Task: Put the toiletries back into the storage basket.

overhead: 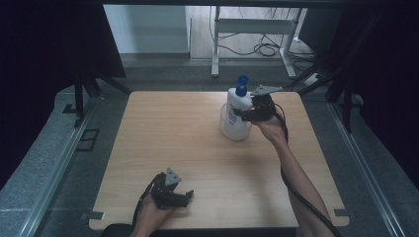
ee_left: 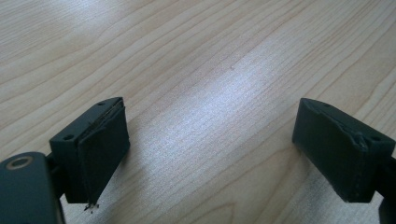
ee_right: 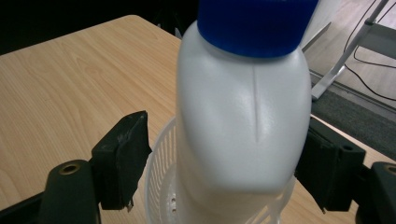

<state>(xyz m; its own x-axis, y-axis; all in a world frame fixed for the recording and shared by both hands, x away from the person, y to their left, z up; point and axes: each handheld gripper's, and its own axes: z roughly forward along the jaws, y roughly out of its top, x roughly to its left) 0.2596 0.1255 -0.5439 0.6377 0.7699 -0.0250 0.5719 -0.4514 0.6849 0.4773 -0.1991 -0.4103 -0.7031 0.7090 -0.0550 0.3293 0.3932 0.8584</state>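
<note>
Toward the far right of the bench [overhead: 188, 148], the white bottle [ee_right: 243, 121] already stands in the small basket [ee_right: 159, 186]. Right hand-held gripper [ee_right: 224, 163] straddles it, the left pad clear, so only pulling away seems left. Left hand-held gripper [ee_left: 210, 154] rests wide and empty.

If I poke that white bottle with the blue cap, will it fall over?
Probably not easily. The white bottle stands upright inside a small white basket, whose rim should catch its base. Still, it looks tall and narrow, so a poke near the blue cap might tilt it. Its smooth plastic looks slippery.
</note>
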